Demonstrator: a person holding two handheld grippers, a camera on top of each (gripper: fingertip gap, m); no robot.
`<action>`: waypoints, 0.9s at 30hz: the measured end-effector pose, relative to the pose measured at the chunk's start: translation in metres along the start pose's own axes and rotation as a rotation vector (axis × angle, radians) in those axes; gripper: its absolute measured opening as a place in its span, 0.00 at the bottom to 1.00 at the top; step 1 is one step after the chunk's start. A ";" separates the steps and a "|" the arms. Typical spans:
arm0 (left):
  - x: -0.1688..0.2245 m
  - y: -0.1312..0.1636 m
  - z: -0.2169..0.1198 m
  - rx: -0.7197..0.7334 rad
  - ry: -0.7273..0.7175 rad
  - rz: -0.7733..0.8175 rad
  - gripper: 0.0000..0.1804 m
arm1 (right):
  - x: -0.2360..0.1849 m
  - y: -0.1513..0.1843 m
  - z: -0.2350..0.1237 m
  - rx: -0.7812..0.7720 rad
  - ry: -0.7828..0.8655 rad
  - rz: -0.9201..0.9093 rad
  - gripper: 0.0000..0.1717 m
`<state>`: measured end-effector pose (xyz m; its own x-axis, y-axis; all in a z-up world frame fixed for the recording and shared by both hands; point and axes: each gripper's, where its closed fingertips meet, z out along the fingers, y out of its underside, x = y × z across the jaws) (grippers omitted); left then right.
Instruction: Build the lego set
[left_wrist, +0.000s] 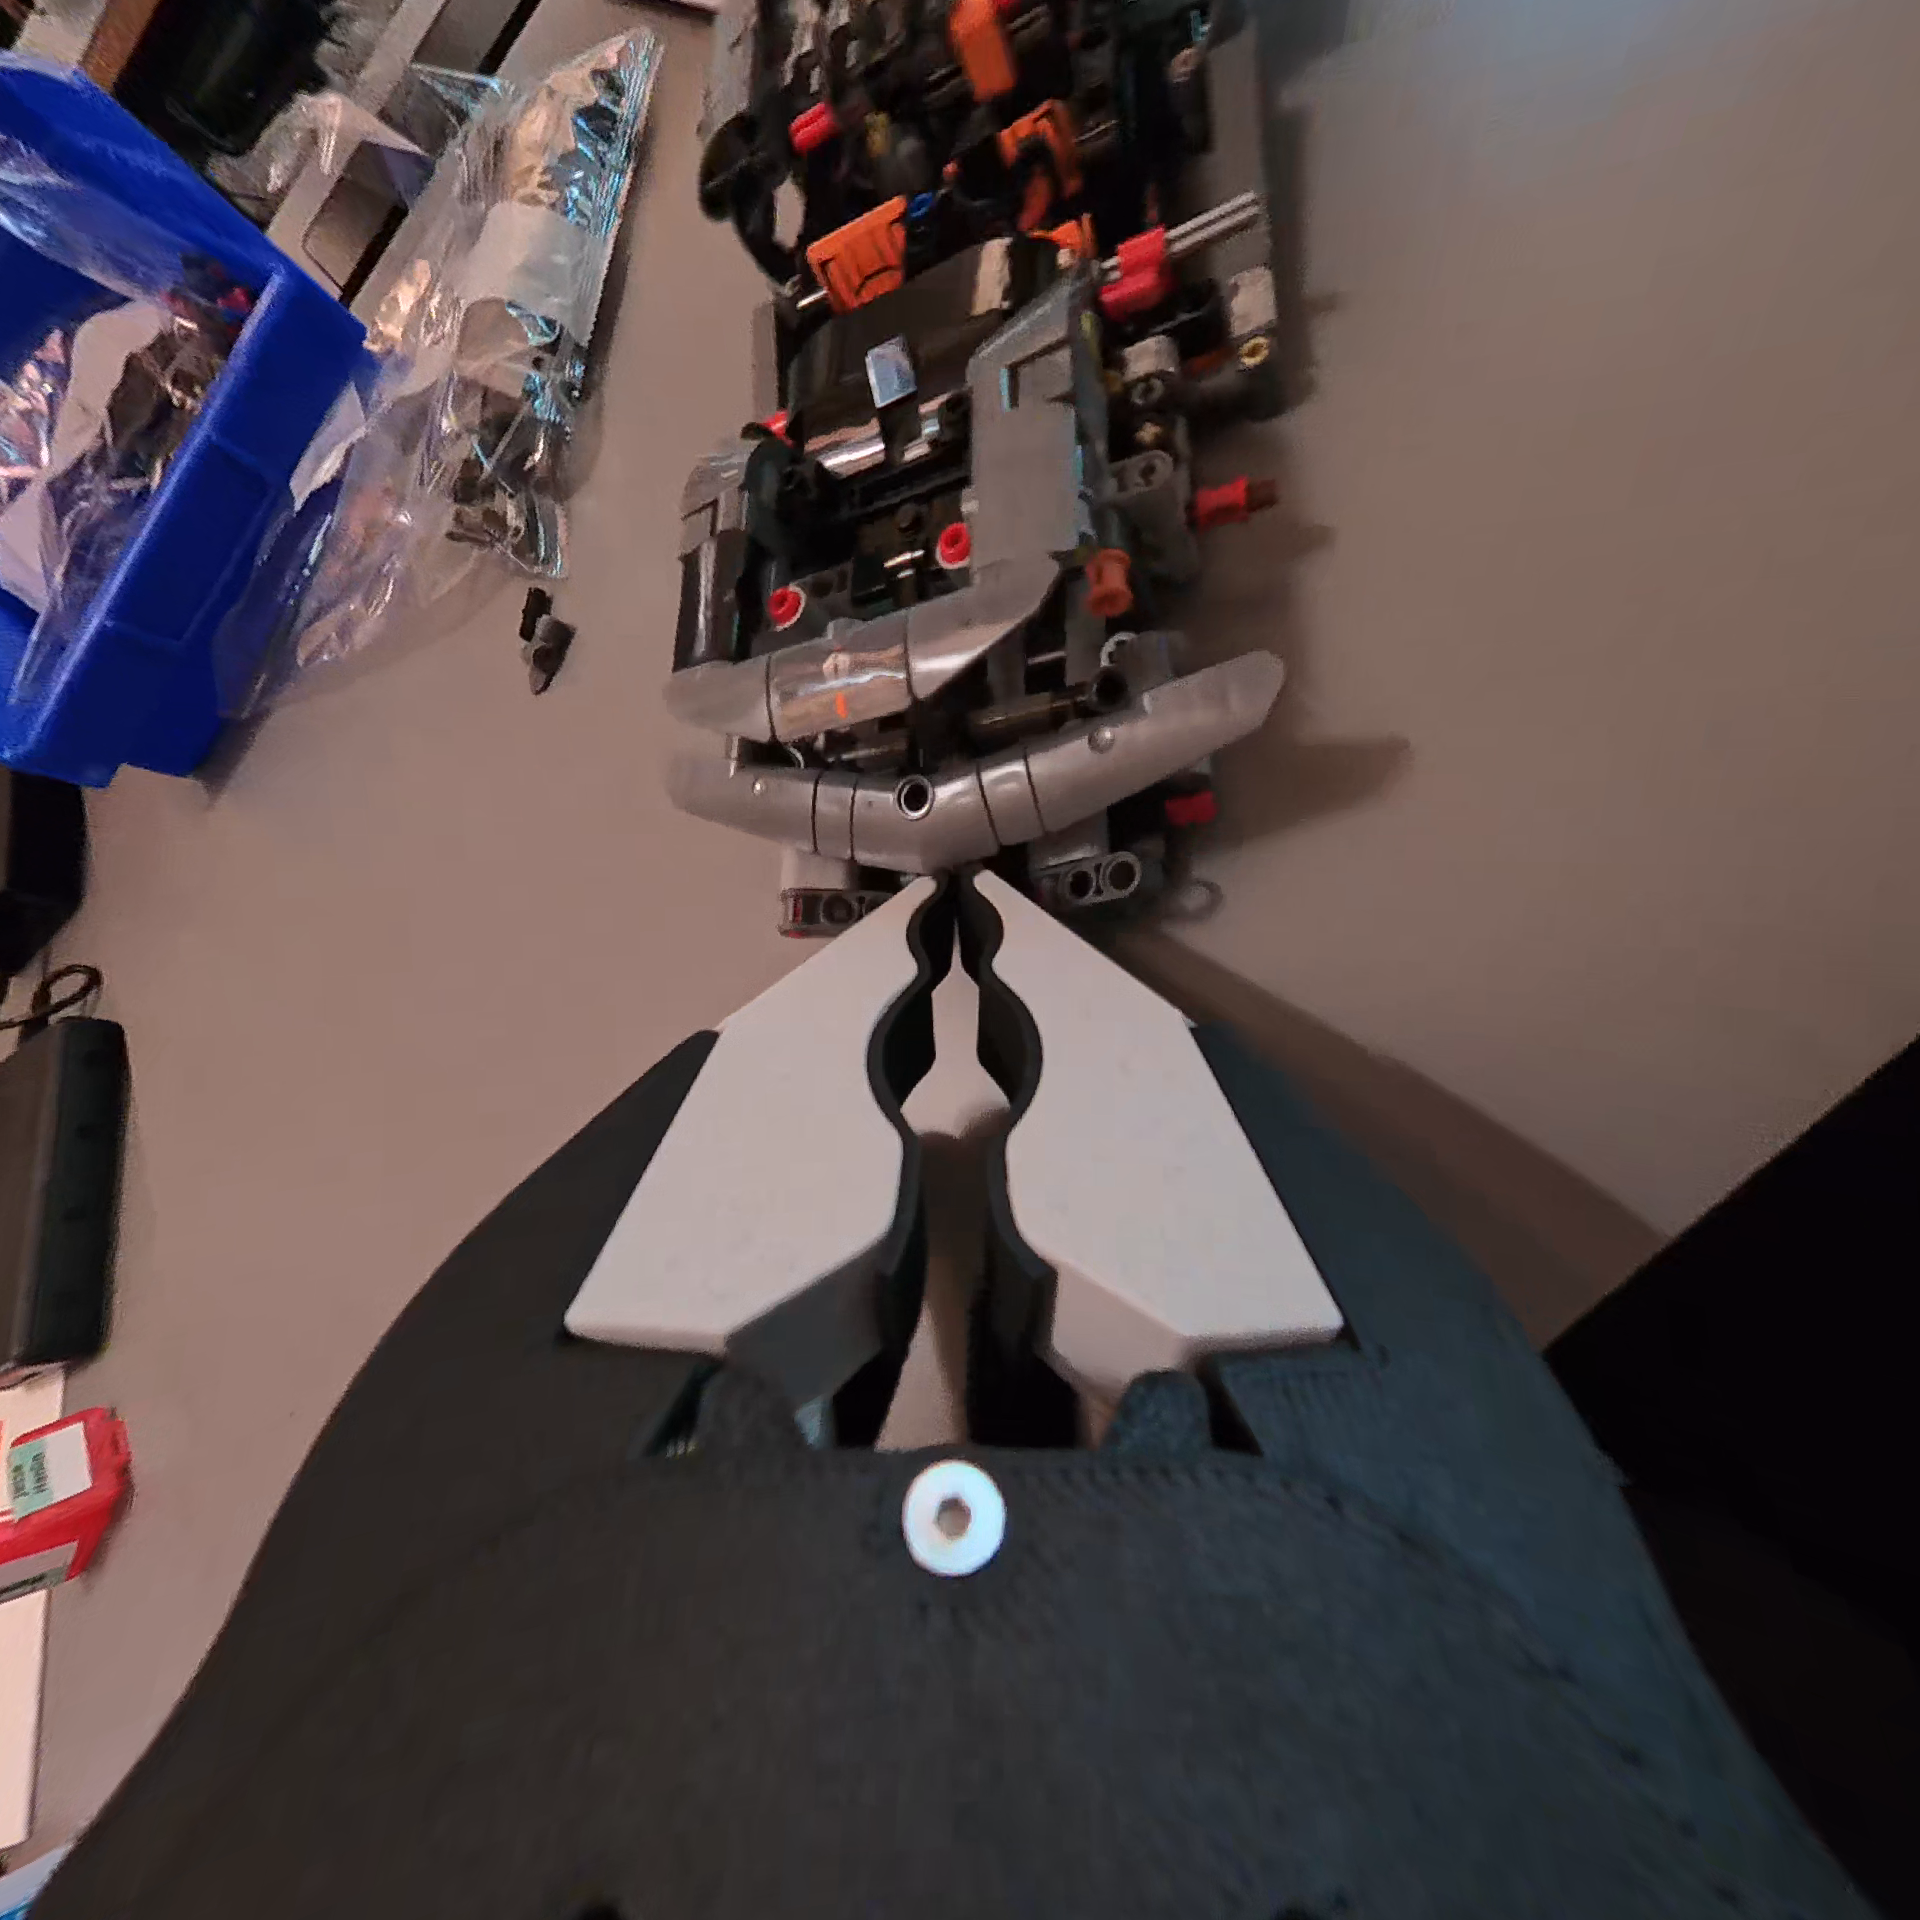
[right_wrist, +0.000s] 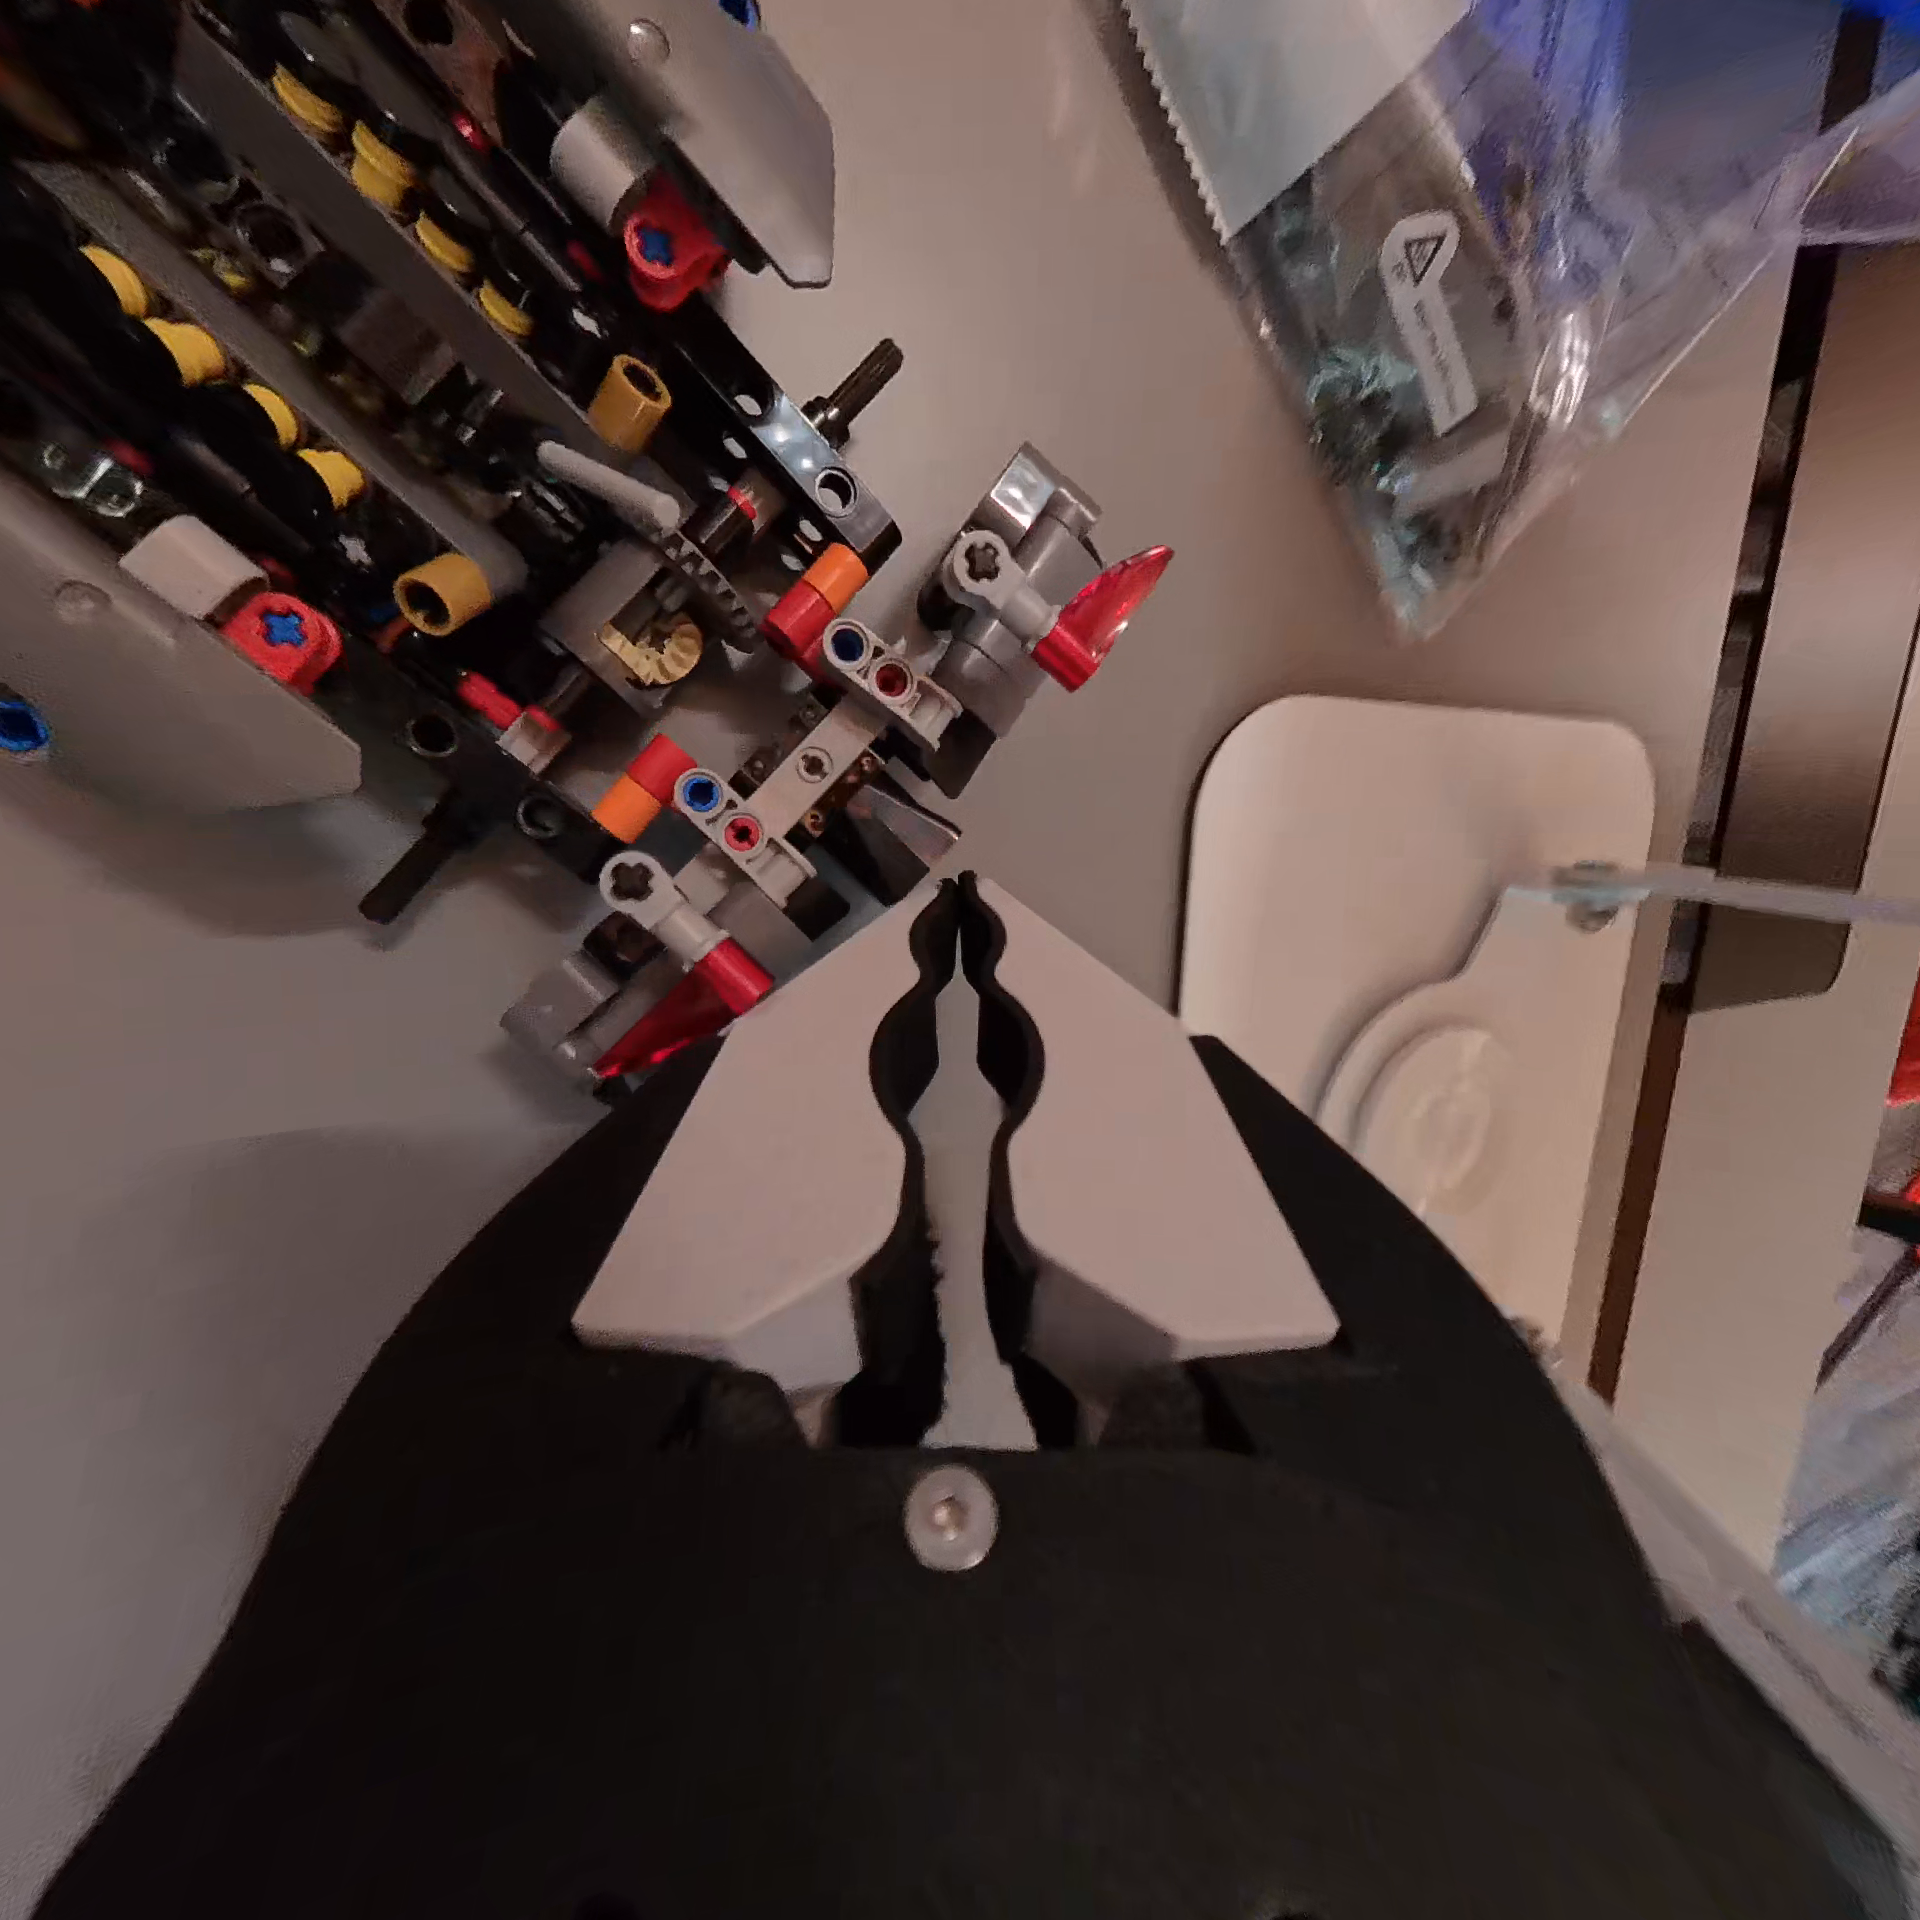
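In the left wrist view, the left tongs (left_wrist: 954, 883) are pressed together with nothing between their tips, which sit right at the grey curved front (left_wrist: 914, 805) of a long brick-built vehicle model (left_wrist: 935, 468); whether they touch it cannot be told. The model lies lengthwise on the pale surface (left_wrist: 1558, 520), partly built: grey body panels cover some of the near end, while farther back the black frame, red pins and orange parts lie open. To the left stand a blue bin (left_wrist: 135, 499) with clear bags in it, more clear bags of parts (left_wrist: 499, 312) beside it, and a few small dark loose pieces (left_wrist: 545, 639) on the surface. In the right wrist view, the right tongs (right_wrist: 958, 883) are likewise closed on nothing, close beside the other end of the model, where two red translucent pieces (right_wrist: 1117, 597) sit on grey arms and a shiny grey wedge (right_wrist: 914, 831) lies nearest the tips. Yellow bushes (right_wrist: 197, 353) line the exposed frame. A clear bag of parts (right_wrist: 1455, 312) and a white rounded plate (right_wrist: 1403, 883) lie to the right.
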<state>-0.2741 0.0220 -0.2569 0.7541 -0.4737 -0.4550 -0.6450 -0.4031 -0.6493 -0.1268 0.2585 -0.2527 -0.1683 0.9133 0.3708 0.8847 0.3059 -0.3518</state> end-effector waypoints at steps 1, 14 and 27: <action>0.003 -0.002 0.000 0.000 -0.003 0.014 0.00 | 0.004 -0.003 0.003 0.005 -0.004 -0.016 0.00; 0.028 -0.026 -0.014 0.106 0.099 0.006 0.00 | 0.032 -0.005 0.012 0.045 0.014 -0.045 0.00; 0.009 -0.009 0.005 0.034 0.053 0.024 0.00 | 0.032 -0.019 0.026 0.104 -0.037 -0.041 0.00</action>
<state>-0.2611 0.0255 -0.2583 0.7301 -0.5238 -0.4388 -0.6578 -0.3645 -0.6591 -0.1598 0.2885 -0.2564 -0.2215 0.9082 0.3551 0.8274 0.3677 -0.4246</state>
